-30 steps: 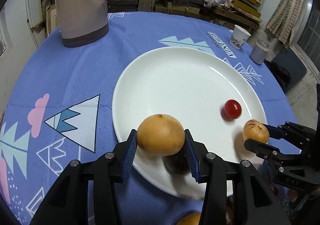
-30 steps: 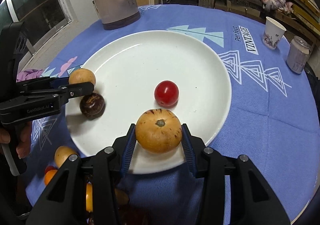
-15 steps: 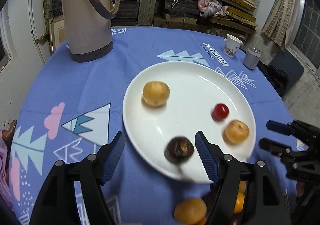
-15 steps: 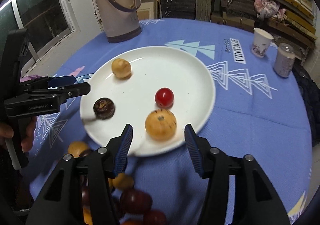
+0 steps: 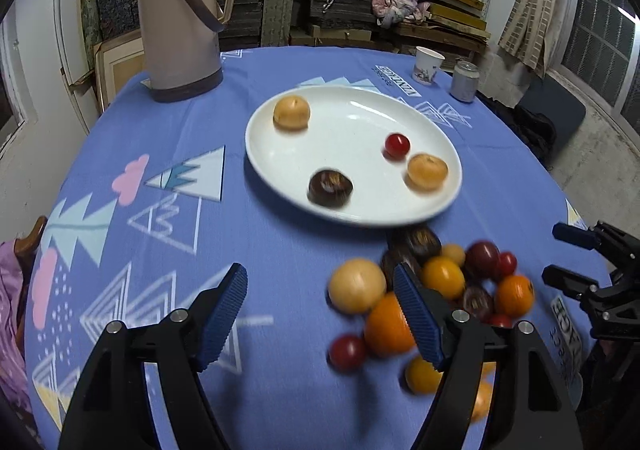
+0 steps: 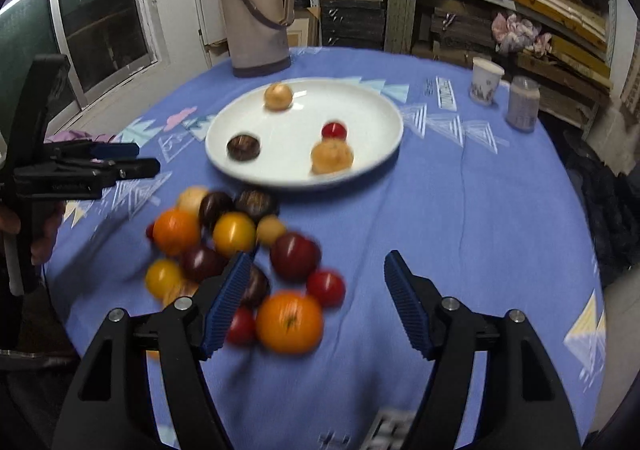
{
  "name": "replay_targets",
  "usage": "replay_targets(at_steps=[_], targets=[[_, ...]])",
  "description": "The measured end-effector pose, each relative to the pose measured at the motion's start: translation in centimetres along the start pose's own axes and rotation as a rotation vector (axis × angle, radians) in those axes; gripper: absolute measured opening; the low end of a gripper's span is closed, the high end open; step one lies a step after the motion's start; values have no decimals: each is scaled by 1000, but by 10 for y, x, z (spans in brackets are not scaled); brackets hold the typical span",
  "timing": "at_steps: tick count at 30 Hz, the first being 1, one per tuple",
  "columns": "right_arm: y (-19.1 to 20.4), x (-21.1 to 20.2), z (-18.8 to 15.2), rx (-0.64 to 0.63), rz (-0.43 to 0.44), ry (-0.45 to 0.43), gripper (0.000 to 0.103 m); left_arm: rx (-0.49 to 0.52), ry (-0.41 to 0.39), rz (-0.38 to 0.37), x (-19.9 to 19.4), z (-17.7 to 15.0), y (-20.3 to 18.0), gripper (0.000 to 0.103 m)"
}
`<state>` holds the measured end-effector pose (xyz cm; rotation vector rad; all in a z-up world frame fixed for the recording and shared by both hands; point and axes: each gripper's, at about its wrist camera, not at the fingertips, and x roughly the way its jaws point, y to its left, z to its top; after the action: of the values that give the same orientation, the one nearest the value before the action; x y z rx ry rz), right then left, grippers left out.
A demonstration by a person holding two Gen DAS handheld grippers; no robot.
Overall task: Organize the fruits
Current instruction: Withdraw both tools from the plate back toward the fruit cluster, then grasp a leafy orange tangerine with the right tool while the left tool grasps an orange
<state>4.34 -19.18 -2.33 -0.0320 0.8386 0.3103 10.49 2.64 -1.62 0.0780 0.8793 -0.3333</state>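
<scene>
A white plate (image 5: pixel 360 118) (image 6: pixel 372 110) on the blue tablecloth holds two tan fruits (image 5: pixel 291 113) (image 5: pixel 427 171), a small red tomato (image 5: pixel 397 145) and a dark brown fruit (image 5: pixel 330 188). A pile of loose fruits (image 5: pixel 432 290) (image 6: pixel 240 250), orange, yellow, red and dark, lies on the cloth in front of the plate. My left gripper (image 5: pixel 320 314) is open and empty, above the cloth left of the pile. My right gripper (image 6: pixel 316 306) is open and empty, above the right edge of the pile.
A beige thermos (image 5: pixel 180 14) (image 6: pixel 258 6) stands at the back left of the table. A paper cup (image 5: pixel 428 60) (image 6: pixel 485 80) and a can (image 5: pixel 464 82) (image 6: pixel 522 102) stand at the back right. Shelves of stacked boards lie behind the table.
Both grippers let go of their tan fruits onto the plate, opened wide and pulled back toward the near edge, bringing the fruit pile into view.
</scene>
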Motion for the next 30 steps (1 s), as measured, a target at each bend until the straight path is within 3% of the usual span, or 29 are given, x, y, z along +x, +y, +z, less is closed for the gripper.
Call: replay_targets(at_steps=[2, 5, 7, 12, 16, 30], targets=[[1, 1, -12, 4, -2, 25, 68, 0, 10, 1, -2, -11, -2, 79], [1, 8, -23, 29, 3, 60, 57, -13, 26, -8, -4, -24, -3, 79], [4, 13, -27, 34, -2, 75, 57, -20, 34, -9, -5, -30, -2, 79], [13, 25, -25, 37, 15, 77, 56, -26, 48, -5, -5, -36, 1, 79], [15, 33, -22, 52, 4, 92, 46, -27, 55, -5, -5, -37, 2, 79], [2, 42, -21, 127, 18, 106, 45, 44, 65, -45, 4, -33, -22, 79]])
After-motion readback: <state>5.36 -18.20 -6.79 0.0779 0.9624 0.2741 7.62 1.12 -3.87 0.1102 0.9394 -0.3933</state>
